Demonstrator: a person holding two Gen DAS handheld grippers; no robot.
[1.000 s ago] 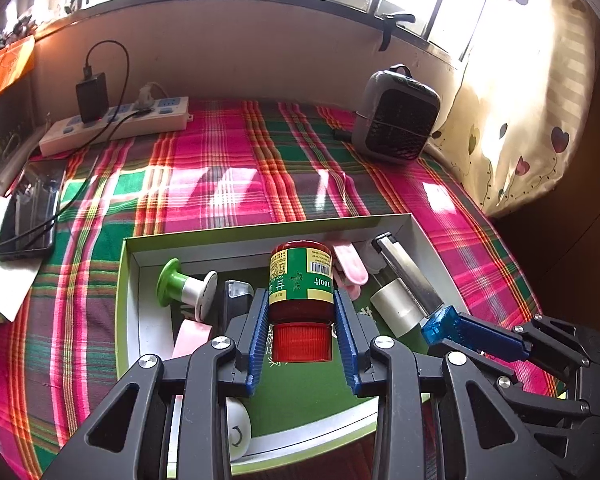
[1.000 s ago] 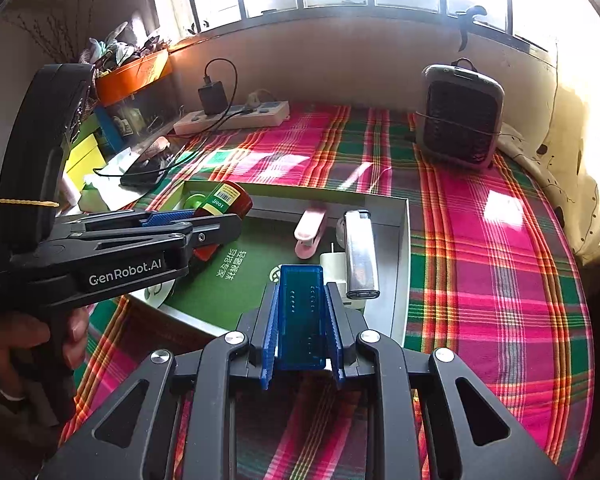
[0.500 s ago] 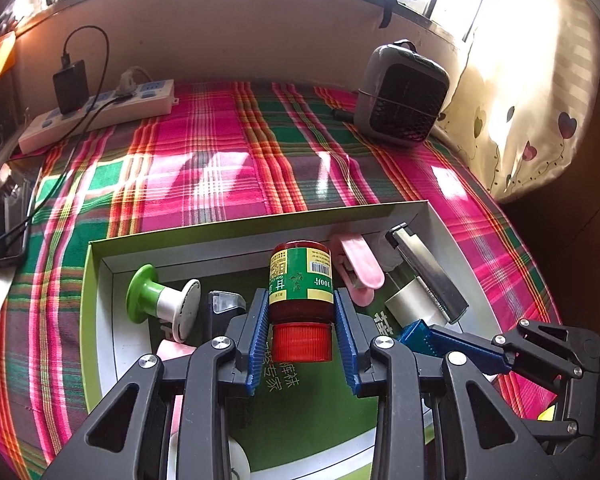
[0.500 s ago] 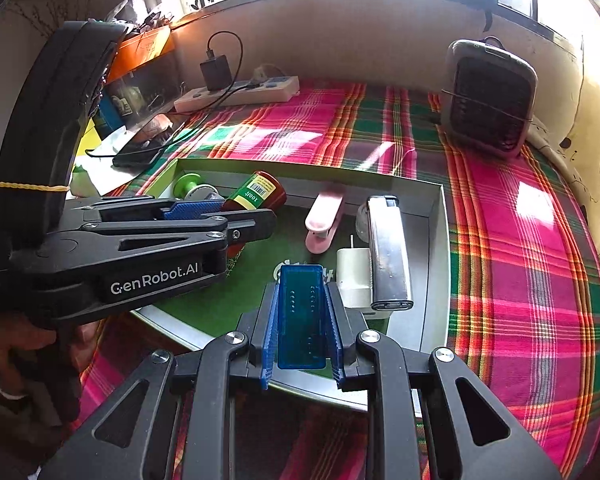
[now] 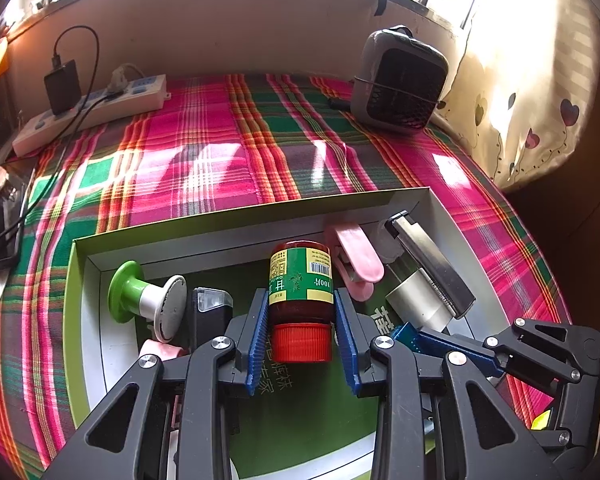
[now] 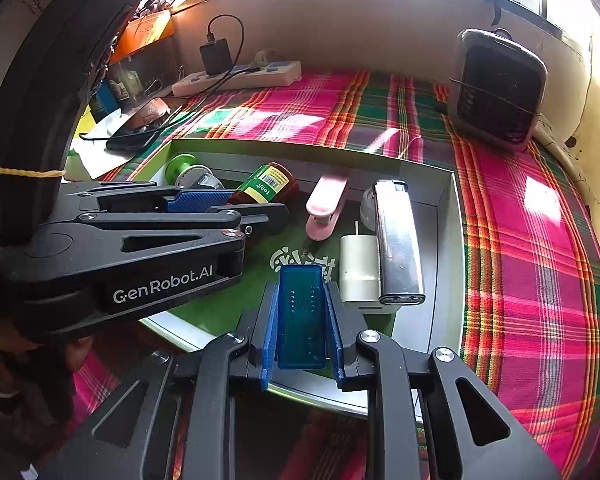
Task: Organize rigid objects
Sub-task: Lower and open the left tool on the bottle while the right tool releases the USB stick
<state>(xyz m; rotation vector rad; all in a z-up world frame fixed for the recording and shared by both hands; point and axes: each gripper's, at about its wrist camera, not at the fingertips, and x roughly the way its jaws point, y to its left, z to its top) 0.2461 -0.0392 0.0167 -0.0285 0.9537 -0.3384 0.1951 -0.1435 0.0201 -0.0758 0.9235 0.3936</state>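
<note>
My left gripper is shut on a red-capped bottle with a green label, held over the green-floored tray; the bottle also shows in the right wrist view. My right gripper is shut on a blue translucent box, above the tray's near edge. In the tray lie a pink clip, a silver lighter, a white plug and a green-and-white spool.
The tray sits on a plaid cloth. A small grey heater stands at the back right. A power strip with a charger lies at the back left. A phone and papers lie left of the tray.
Both grippers have moved forward over the tray, each still holding its object. The tray and its contents now look larger and nearer.
</note>
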